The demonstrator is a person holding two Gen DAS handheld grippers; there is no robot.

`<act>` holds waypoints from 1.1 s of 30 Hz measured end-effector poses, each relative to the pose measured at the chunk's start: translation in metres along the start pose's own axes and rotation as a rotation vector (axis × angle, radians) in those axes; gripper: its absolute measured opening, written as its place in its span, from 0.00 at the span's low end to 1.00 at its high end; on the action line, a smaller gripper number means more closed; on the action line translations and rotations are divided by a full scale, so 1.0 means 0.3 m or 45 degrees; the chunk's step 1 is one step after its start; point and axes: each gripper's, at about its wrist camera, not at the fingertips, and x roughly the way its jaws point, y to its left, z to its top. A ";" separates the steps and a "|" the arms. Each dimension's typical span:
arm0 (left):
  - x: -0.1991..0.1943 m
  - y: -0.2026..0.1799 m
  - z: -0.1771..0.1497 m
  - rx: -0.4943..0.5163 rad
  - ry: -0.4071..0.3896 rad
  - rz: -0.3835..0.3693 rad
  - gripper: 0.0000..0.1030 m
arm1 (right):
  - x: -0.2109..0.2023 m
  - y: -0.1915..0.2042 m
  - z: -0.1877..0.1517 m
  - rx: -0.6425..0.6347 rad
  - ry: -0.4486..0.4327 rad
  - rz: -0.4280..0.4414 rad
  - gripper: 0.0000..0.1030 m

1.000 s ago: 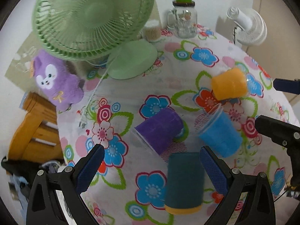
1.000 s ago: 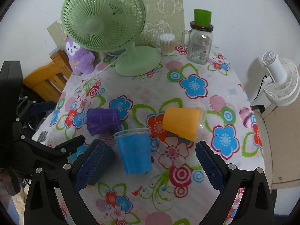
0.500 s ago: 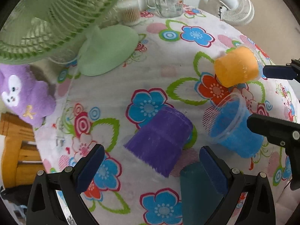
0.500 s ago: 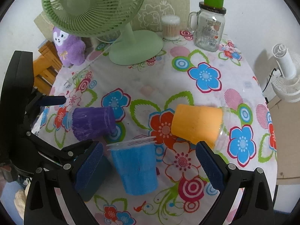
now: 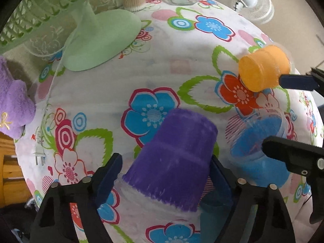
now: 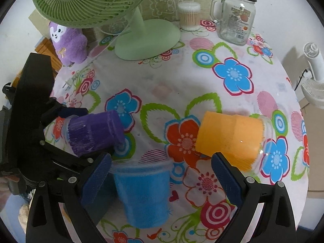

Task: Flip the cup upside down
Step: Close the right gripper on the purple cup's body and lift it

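Observation:
A purple cup [image 5: 172,160] lies on its side on the flowered tablecloth, also in the right wrist view [image 6: 95,131]. My left gripper [image 5: 164,174] is open, its fingers on either side of the purple cup near its rim. A blue cup [image 6: 143,192] stands upright between the open fingers of my right gripper [image 6: 160,178], and shows in the left wrist view [image 5: 261,149]. An orange cup [image 6: 230,139] lies on its side to the right. A dark teal cup [image 5: 214,222] is mostly hidden behind the purple one.
A green table fan [image 6: 145,38] stands at the back, with a purple plush toy [image 6: 66,44] to its left. A glass jar mug [image 6: 235,22] and a toothpick holder [image 6: 189,16] stand at the far edge. A white fan [image 6: 313,81] stands beyond the table's right edge.
My left gripper has moved forward from the teal cup to straddle the purple cup. My right gripper has moved forward, so the blue cup is now between its fingers.

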 end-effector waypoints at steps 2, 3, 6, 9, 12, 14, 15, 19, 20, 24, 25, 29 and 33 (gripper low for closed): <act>0.000 -0.005 -0.001 0.013 -0.010 0.000 0.80 | 0.004 0.008 0.004 -0.006 0.005 -0.003 0.97; 0.000 -0.005 -0.001 0.015 -0.013 0.000 0.80 | 0.004 0.011 0.004 -0.009 0.007 -0.005 0.97; -0.006 -0.006 -0.002 0.013 -0.027 -0.008 0.80 | 0.004 0.018 0.002 -0.017 0.010 -0.009 0.97; -0.034 -0.002 -0.020 0.016 -0.040 -0.007 0.80 | 0.000 0.023 0.001 -0.019 0.013 -0.012 0.97; -0.063 0.001 -0.027 0.017 -0.053 0.004 0.80 | -0.015 0.024 -0.001 -0.016 0.004 -0.013 0.97; -0.086 0.000 -0.032 0.015 -0.066 0.016 0.80 | -0.034 0.026 -0.004 -0.012 -0.010 -0.013 0.97; -0.099 0.004 -0.030 0.014 -0.073 0.020 0.80 | -0.042 0.026 -0.005 -0.012 -0.016 -0.012 0.97; -0.176 -0.022 -0.052 0.003 -0.116 0.047 0.80 | -0.089 0.031 -0.015 -0.016 -0.046 -0.007 0.97; -0.186 -0.032 -0.049 0.004 -0.124 0.056 0.80 | -0.106 0.035 -0.019 -0.021 -0.054 -0.006 0.97; -0.255 -0.071 -0.059 0.017 -0.163 0.097 0.80 | -0.176 0.045 -0.041 -0.045 -0.091 0.003 0.97; -0.271 -0.077 -0.065 0.021 -0.168 0.106 0.80 | -0.191 0.047 -0.048 -0.051 -0.096 0.005 0.97; -0.343 -0.137 -0.100 0.040 -0.197 0.131 0.80 | -0.256 0.048 -0.087 -0.078 -0.118 0.015 0.97; -0.388 -0.201 -0.138 0.050 -0.210 0.109 0.80 | -0.311 0.042 -0.141 -0.089 -0.126 0.030 0.97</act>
